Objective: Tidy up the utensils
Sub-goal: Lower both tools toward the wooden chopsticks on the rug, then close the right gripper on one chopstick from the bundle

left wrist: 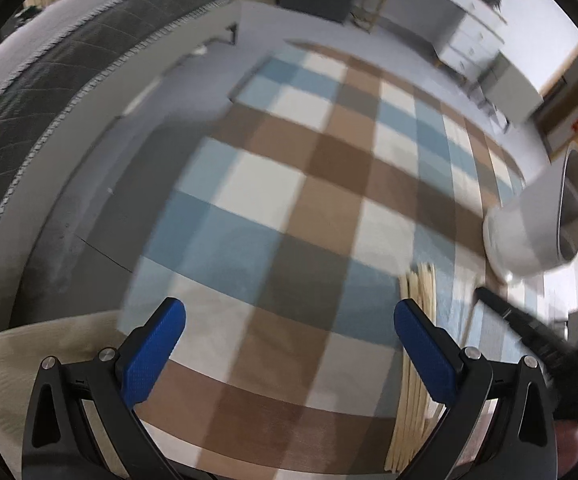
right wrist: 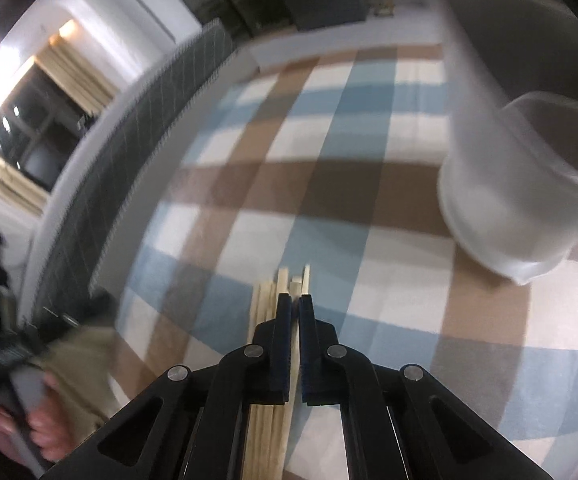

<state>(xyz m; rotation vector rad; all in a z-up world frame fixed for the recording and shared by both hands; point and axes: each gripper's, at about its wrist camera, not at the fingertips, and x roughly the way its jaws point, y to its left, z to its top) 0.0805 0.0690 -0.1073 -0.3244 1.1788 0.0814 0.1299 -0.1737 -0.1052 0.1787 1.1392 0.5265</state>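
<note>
Pale wooden chopsticks, bundled, are sitting lower centre, pinched by the right gripper; white holder at right is awaiting them. Left gripper is gaping, unloaded.

- Your right claw covers the middle of the wooden chopsticks; their near ends run off the bottom edge.
- Motion blur smears the white cup; its rim is cut by the right edge.
- In the left view, the left claw's arm hides part of the chopsticks.
- Your hand is blurred.
</note>
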